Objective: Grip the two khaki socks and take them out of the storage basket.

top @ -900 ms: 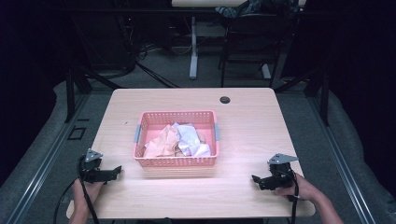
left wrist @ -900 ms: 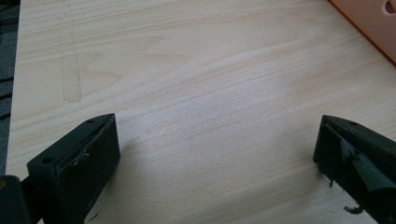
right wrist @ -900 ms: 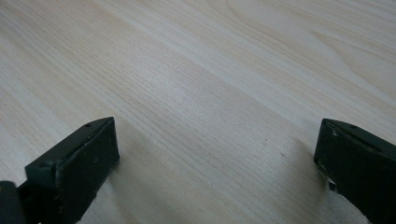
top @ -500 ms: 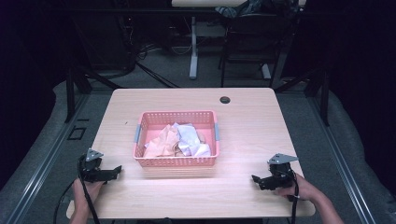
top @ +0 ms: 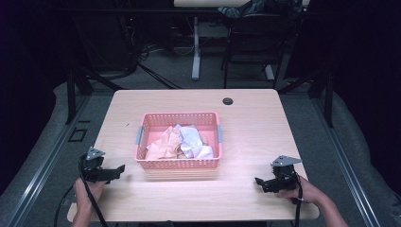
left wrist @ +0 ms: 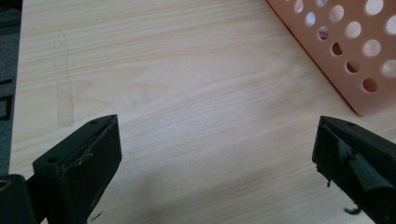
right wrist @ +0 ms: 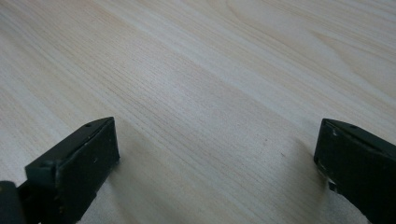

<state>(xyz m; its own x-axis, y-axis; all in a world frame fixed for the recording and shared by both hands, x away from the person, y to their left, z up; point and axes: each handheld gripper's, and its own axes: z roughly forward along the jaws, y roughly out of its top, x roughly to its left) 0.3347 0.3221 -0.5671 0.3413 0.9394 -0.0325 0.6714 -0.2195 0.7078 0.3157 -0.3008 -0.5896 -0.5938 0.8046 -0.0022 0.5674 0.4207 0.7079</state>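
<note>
Two grippers sat low over the near part of the wooden table [top: 265, 127], one on each side of a pink basket [top: 178, 164], and neither held anything. The left gripper [top: 118, 170] was near the table's front left corner, grasped by the person's left hand [top: 87, 191], with its jaws pointing toward the basket's near left corner. In the left gripper view its jaws stood wide apart with bare wood between them, and the basket's perforated wall [left wrist: 345, 51] crossed the upper right corner of that view (just ahead of the right jaw, not touching it).

The right gripper [top: 259, 181] was near the front right corner, well apart from the basket, held by the person's right hand [top: 302, 191]. Its jaws were likewise spread wide, and the right gripper view showed nothing between them but the wood grain of the table [right wrist: 210, 84].

The basket stood about mid-table, between the two grippers. Crumpled cloths lay inside it: a peach-coloured one [top: 163, 144] toward the left and a white one [top: 194, 142] toward the right, touching each other. A small dark round hole [top: 228, 100] marked the table's far edge.
</note>
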